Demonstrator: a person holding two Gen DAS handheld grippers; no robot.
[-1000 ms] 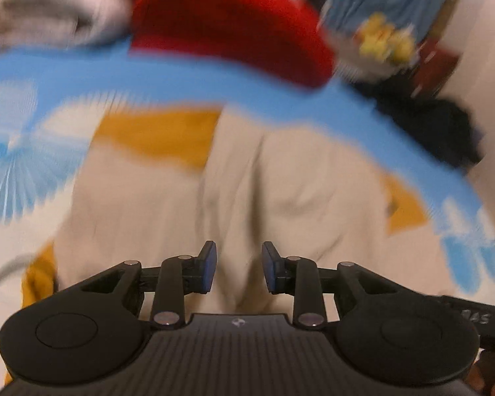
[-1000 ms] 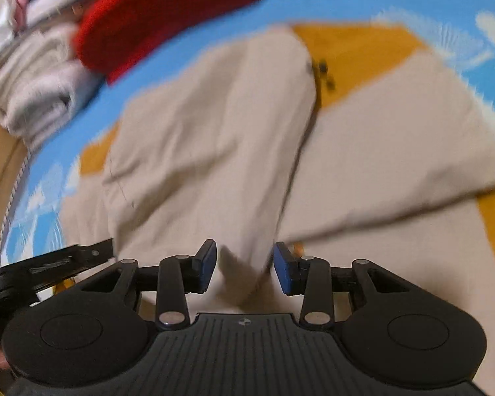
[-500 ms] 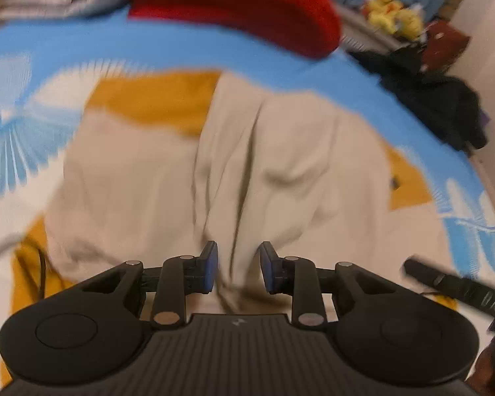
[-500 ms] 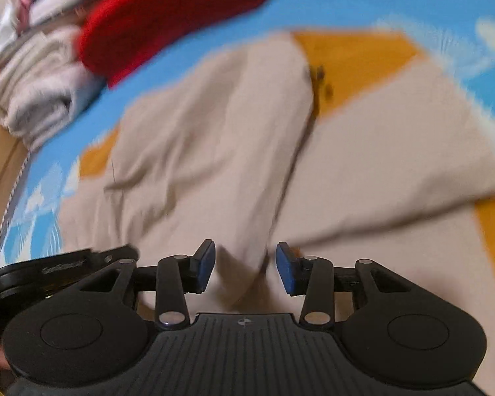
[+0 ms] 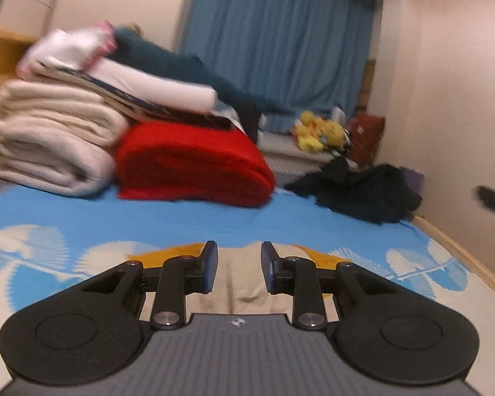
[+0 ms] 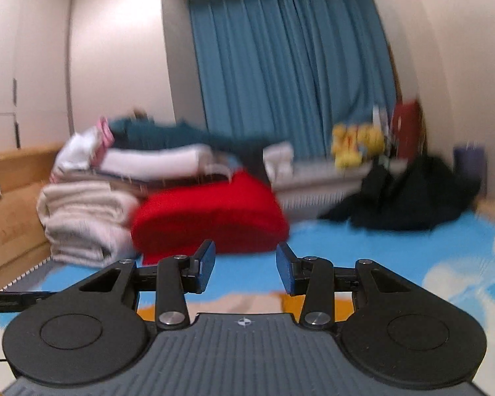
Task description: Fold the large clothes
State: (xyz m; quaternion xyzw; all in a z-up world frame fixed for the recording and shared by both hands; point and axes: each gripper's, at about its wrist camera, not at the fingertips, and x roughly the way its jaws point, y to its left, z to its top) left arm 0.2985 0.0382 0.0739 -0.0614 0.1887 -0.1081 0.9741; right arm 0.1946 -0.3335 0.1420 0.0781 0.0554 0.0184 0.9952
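Note:
A beige garment (image 5: 244, 280) with mustard-yellow parts lies on the blue patterned bed sheet (image 5: 181, 221). Only its far edge shows, between and below my fingers. My left gripper (image 5: 239, 269) is open and empty, held low over the garment and pointing level across the bed. My right gripper (image 6: 246, 272) is open and empty too, also level, with a strip of the beige garment (image 6: 244, 302) just under it. Most of the garment is hidden beneath both grippers.
A folded red blanket (image 5: 191, 165) and a stack of cream and white bedding (image 5: 52, 135) lie at the far left of the bed. A dark clothes heap (image 5: 363, 188) lies at the far right by the wall. Blue curtains (image 5: 277, 39) hang behind.
Both grippers have tilted up from looking down on the spread garment to looking level across the bed. The garment has dropped almost out of view. Both stay open.

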